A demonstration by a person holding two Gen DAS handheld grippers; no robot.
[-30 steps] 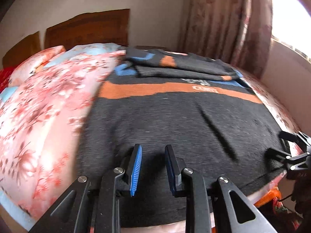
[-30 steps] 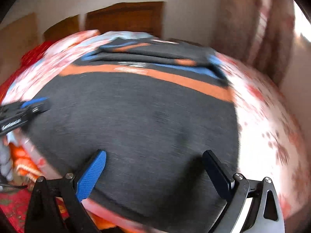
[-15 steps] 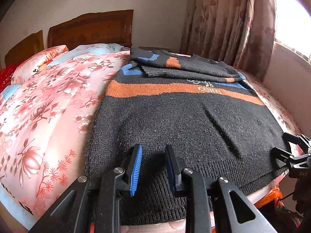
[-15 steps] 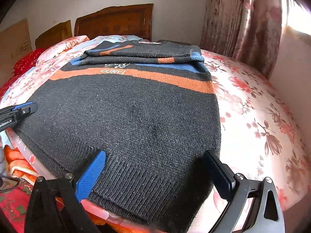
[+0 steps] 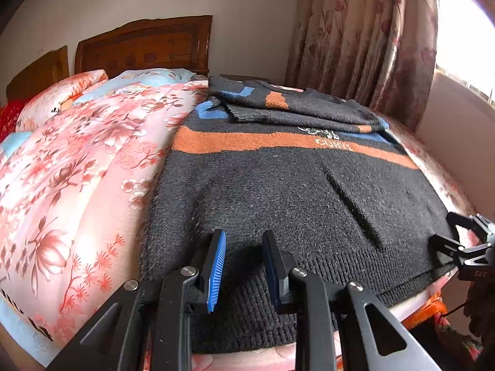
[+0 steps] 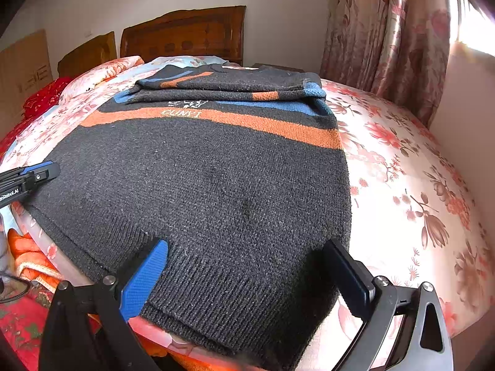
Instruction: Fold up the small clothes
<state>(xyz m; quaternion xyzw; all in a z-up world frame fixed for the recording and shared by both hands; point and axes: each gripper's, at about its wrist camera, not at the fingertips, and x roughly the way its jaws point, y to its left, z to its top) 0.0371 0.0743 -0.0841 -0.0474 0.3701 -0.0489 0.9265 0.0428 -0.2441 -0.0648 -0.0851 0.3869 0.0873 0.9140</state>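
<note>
Black knit sweater (image 6: 198, 185) w/ orange stripe lies flat on floral bedspread (image 6: 411, 191), sleeves folded across its top. Left gripper (image 5: 243, 266): jaws narrowly apart, over the ribbed hem, nothing pinched. Right gripper (image 6: 247, 266): jaws spread wide, straddling hem at sweater's other corner, holding nothing.

Black left gripper (image 5: 243, 266), blue-padded fingers (image 5: 215, 270), silver screws, white lettering
</note>
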